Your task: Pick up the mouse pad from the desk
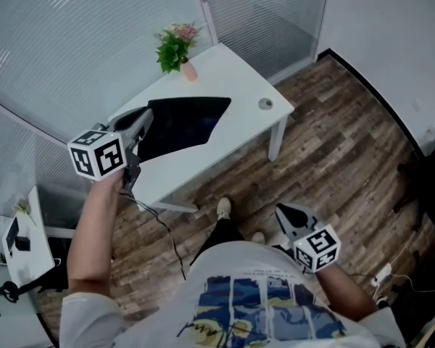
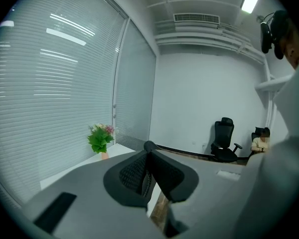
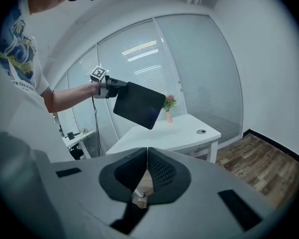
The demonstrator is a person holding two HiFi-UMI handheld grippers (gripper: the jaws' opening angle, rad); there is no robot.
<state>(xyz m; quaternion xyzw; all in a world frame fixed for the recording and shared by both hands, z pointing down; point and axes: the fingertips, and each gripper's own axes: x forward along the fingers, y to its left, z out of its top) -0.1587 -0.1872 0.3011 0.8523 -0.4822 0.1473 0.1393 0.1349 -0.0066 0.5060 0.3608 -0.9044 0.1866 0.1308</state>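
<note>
The black mouse pad [image 1: 185,125] hangs in the air above the white desk [image 1: 239,71], clear of its top. My left gripper [image 1: 146,118] is shut on the pad's left edge. From the right gripper view the mouse pad [image 3: 139,105] shows as a tilted dark sheet held out from the left gripper [image 3: 112,86] above the desk [image 3: 184,128]. In the left gripper view its jaws [image 2: 147,153] meet tightly, with the pad seen only edge-on between them. My right gripper [image 1: 284,210] is low at the person's side over the floor, its jaws [image 3: 147,156] shut with nothing in them.
A potted plant [image 1: 175,46] stands at the desk's far corner and a round cable grommet [image 1: 265,104] sits near its right end. A smaller desk [image 1: 22,245] is at the left, with a cable trailing over the wooden floor. An office chair [image 2: 224,138] stands by the far wall.
</note>
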